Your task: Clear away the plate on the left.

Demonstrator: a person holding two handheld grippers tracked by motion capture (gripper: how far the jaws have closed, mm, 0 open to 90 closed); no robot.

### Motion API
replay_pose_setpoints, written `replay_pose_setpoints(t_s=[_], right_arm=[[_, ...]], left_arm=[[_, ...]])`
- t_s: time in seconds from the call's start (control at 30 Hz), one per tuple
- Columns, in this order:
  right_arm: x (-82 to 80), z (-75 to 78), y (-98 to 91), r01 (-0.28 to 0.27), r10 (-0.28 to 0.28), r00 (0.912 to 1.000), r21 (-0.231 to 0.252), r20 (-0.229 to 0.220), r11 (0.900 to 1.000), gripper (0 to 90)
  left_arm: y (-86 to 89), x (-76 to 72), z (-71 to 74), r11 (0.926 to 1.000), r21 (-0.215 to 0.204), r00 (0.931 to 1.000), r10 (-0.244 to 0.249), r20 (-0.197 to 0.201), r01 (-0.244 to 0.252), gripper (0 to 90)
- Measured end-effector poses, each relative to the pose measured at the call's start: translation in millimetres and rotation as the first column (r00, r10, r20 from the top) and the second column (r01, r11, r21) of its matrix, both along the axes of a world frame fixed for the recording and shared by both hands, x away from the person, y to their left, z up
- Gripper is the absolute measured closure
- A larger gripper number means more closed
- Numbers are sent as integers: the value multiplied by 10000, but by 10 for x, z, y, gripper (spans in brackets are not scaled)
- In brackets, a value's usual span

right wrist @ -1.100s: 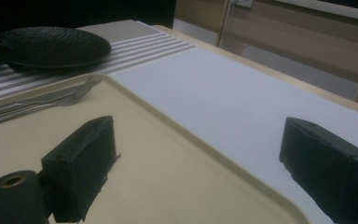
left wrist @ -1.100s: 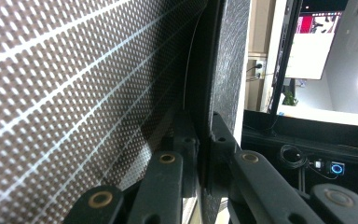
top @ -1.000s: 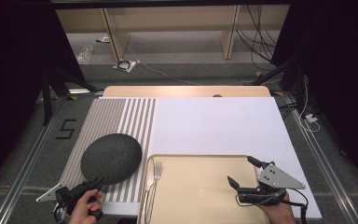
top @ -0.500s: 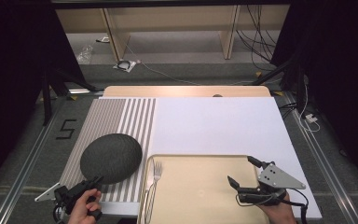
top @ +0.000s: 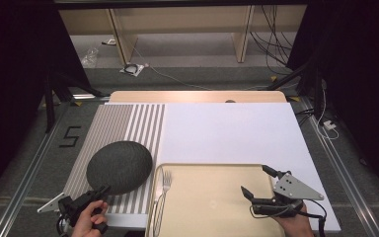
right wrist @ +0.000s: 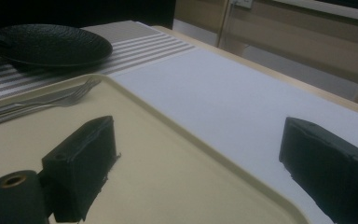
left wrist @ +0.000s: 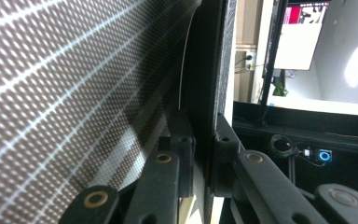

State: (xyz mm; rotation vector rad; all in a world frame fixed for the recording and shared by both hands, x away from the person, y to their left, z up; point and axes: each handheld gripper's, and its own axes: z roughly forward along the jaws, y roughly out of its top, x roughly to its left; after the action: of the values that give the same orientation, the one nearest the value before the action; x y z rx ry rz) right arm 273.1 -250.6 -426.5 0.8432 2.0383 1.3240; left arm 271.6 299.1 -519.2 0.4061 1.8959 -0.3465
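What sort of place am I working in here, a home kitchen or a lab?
Most likely a lab or recording rig set up as a dining table: cables trail over the floor, dark curtains flank the table, and a monitor hangs beyond.

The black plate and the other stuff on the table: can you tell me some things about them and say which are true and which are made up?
1. The left gripper is shut on the rim of the black plate. True.
2. The fork lies on the black plate. False: it lies at the left side of the tray.
3. The right gripper holds the fork. False: its jaws are open with nothing between them, over the tray's right part.
4. The black plate sits over the striped mat. True.
5. The tray is blue. False: it is cream.
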Motion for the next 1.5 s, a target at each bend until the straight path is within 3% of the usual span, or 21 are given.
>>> replay_pose_setpoints(t_s=[0.37,0.57,1.13,1.27,1.5], right_arm=[[2,-2,-2,23,-23,10000,-7,-34,10000,117],[6,-5,-1,2,-2,10000,-32,-2,10000,117],[5,-3,-7,17,-17,10000,-27,9,10000,118],[3,-3,-8,29,-29,10000,-30,-7,10000,118],[4,-3,-8,18,-18,10000,-33,9,10000,118]], left_arm=[[-82,1,44,9979,-145,9974,-628,362,633,822],[-166,-3,79,9945,-428,9941,-931,559,956,821],[-389,-18,142,9756,-373,9725,-2121,965,2165,810],[-445,-19,147,9720,-557,9693,-2214,1064,2282,809],[-554,-33,161,9584,-631,9558,-2697,1172,2782,808]])
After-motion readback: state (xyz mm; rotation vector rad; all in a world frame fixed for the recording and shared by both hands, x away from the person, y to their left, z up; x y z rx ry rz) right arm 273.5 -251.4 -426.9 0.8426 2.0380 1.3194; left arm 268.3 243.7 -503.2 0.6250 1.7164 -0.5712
